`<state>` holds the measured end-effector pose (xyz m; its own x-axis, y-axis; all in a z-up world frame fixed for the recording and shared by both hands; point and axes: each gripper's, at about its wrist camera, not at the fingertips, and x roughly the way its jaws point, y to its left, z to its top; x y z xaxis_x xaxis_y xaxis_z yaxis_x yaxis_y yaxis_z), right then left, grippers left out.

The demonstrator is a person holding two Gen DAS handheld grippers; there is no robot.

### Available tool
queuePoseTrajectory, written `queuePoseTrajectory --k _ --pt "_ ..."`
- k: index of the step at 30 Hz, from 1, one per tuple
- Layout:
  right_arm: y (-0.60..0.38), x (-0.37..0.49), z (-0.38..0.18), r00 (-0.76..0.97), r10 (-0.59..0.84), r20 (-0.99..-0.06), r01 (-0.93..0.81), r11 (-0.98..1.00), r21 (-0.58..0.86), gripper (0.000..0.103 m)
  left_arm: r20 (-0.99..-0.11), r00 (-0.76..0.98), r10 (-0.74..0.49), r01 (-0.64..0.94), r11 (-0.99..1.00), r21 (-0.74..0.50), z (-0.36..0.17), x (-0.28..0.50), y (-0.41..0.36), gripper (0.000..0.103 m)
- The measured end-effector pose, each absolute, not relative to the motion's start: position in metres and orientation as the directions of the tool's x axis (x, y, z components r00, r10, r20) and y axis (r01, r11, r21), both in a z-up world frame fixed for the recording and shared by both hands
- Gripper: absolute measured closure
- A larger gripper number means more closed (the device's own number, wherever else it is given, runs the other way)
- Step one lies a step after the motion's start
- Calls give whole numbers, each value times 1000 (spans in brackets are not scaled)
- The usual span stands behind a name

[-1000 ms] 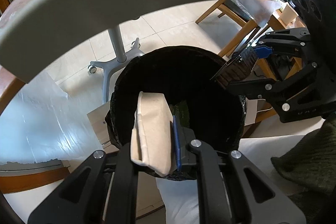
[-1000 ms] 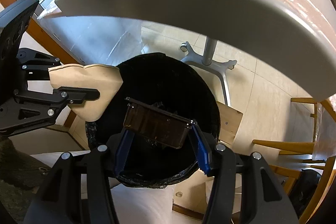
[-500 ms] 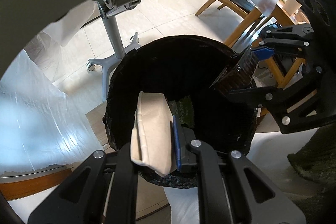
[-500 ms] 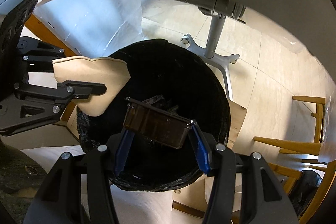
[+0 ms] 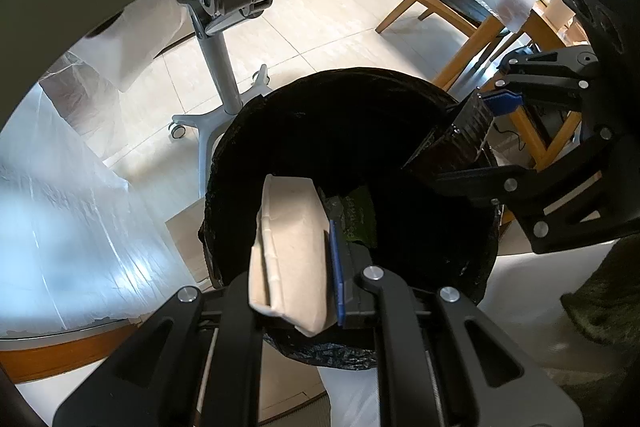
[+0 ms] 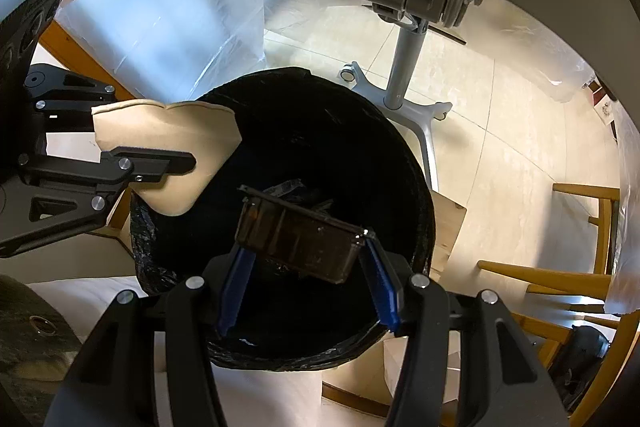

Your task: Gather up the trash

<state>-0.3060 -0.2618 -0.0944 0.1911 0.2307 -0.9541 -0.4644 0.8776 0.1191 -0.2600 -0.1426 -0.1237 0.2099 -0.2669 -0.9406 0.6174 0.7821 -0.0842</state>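
Now both pieces hang over the black bin [image 5: 280,147] – left gripper [image 5: 296,267] clamps the beige container [image 5: 288,239], right gripper [image 6: 304,267] the brown tray [image 6: 296,243]; next, both must release.

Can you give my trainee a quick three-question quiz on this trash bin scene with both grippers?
1. True or false: the left gripper is empty.
2. What does the right gripper hold? A) dark brown plastic tray B) green bottle C) nothing
3. Fill in: both items hang over the black-lined ____.

Key: 1 false, it grips a beige paper container. 2 A. 3 trash bin.
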Motion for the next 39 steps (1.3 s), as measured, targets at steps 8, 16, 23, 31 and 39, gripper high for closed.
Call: queuePoseTrajectory --k 8,16,23,31,39 --pt "-280 -306 -89 212 261 -942 -416 896 155 25 -927 251 -279 592 802 -81 -112 -264 -133 34" --pt "-310 -324 -46 280 257 -925 -396 909 133 24 -905 303 -299 566 820 -81 -72 -276 -115 29" --pt "-337 -335 31 445 298 -844 -362 922 135 15 -827 426 -366 549 832 -85 -2 -285 -96 12" --pt "-353 -314 92 621 304 -723 -300 944 140 4 -696 592 -406 488 868 -91 68 -264 -86 2" --pt "-360 -245 105 680 247 -691 -210 968 139 4 -670 642 -373 423 901 -96 80 -214 -96 2"
